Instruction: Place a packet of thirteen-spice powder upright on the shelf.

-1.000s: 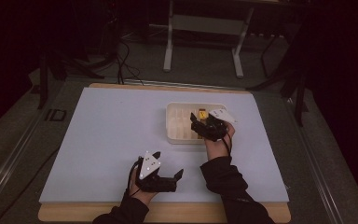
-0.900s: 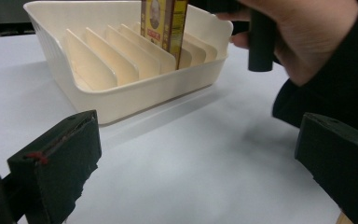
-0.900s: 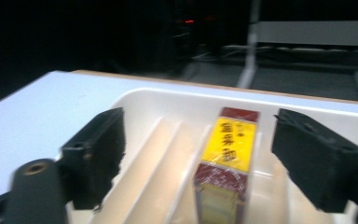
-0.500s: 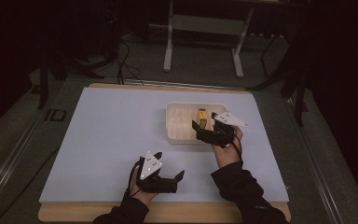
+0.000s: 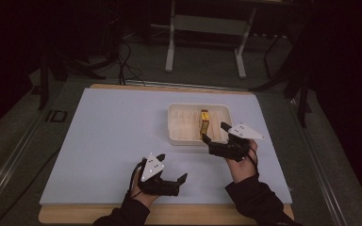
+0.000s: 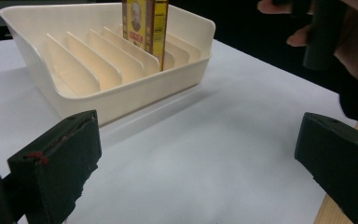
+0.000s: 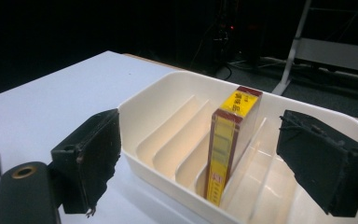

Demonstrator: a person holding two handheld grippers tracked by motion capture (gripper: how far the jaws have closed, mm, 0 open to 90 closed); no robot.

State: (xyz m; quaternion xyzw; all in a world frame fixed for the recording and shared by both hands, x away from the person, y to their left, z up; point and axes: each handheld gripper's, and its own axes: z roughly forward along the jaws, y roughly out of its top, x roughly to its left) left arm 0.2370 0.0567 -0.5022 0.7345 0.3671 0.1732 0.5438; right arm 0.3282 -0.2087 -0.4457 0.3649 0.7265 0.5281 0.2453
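Observation:
A cream tray (image 5: 174,127) with upright dividers sits right of centre on the pale blue table top. A yellow and dark red box (image 5: 204,123) stands on edge in one of its slots. My right gripper (image 5: 214,132) is open just off the tray's near right corner. Its jaws have just been opening, and nothing is gripped between them. In the right gripper view the box (image 7: 226,144) stands free in the tray (image 7: 154,93), ahead of the spread jaws. My left gripper (image 5: 173,167) rests open and empty near the front edge. It faces the tray (image 6: 121,93) and the box (image 6: 144,23).
The table top (image 5: 99,141) lies on a wooden board whose edge shows at the front. The hand with the right gripper (image 6: 354,51) shows at the upper right of the left gripper view. Metal stand legs (image 5: 172,52) and cables are on the dark floor behind.
My right gripper has drawn back from over the tray, toward the person and to the right, with its jaws wider apart. The box stays in its slot. The left gripper has not moved.

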